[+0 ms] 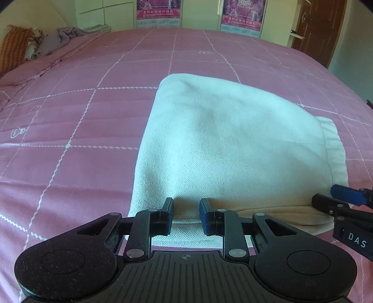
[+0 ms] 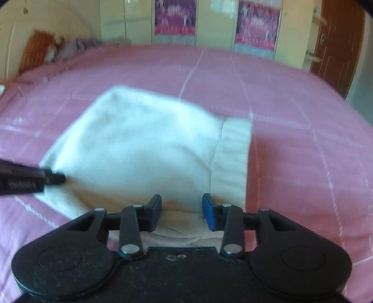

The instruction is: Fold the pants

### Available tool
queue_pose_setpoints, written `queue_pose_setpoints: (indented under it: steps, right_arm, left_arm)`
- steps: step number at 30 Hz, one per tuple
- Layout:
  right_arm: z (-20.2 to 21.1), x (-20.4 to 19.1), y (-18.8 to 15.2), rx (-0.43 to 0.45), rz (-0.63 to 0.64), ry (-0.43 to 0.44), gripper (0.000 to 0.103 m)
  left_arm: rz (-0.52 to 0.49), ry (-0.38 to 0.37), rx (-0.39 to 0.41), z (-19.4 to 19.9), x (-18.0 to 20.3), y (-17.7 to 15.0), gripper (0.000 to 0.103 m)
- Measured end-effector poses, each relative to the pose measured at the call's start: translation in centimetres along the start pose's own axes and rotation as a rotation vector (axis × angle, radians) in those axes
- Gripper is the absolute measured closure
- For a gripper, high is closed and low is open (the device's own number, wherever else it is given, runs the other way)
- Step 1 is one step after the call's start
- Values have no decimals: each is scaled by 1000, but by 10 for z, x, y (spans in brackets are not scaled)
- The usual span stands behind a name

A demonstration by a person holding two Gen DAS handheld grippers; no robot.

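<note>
Left gripper point(image 1: 186, 215) jaws parted over the near edge of the white pants point(image 1: 233, 144), pads not pressing cloth. Right gripper point(image 2: 181, 213) likewise parted at the near edge by the ribbed waistband point(image 2: 233, 151). Pants lie folded on the pink bedspread point(image 1: 81, 116); posters point(image 1: 242, 14) on the far wardrobe.

Open pink bedspread point(image 1: 70, 116) all around folded pants point(image 1: 221, 139).

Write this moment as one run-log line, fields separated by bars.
pants: folded on bed | left gripper: open at near edge | right gripper: open at near edge
</note>
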State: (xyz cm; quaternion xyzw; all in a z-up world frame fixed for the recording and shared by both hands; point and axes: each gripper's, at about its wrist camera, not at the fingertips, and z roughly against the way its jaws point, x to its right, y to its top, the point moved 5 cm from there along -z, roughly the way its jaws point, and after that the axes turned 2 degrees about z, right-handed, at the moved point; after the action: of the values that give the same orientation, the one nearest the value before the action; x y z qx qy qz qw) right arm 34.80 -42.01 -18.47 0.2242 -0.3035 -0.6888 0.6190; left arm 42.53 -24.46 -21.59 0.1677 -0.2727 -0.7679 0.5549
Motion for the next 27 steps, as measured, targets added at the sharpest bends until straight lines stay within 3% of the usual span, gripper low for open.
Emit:
queue_pose_setpoints:
  steps: [4,5,6,8,9,11,15,19,27]
  right_arm:
    - [20,-2,11,26,-77,35,61]
    - [28,-2,13,47,-97,34,59]
    - [35,-1,14,63,-113,32,55]
    - [46,0,11,79,-137,46,45]
    - [49,0,8,79,-145,48,41]
    - [49,2,2,62,-165,54,38]
    - [61,11,-13,38,-236,74,37]
    - [81,10,-16,52,-230,87,24]
    - [104,6,-29,24,-289,169,7]
  left_arm:
    - [-43,10,-21,10,6,7,78]
    - [-43,5,-13,16,7,7,73]
    - [-40,1,-4,21,7,7,66]
    - [-37,-1,28,37,11,3,16]
    - [-40,1,64,45,14,1,13]
    - [-67,-6,108,58,21,-3,12]
    - [-79,-15,90,72,28,-6,12]
    - [-54,-8,80,88,26,-10,0]
    - [-28,3,110,127,15,-27,0]
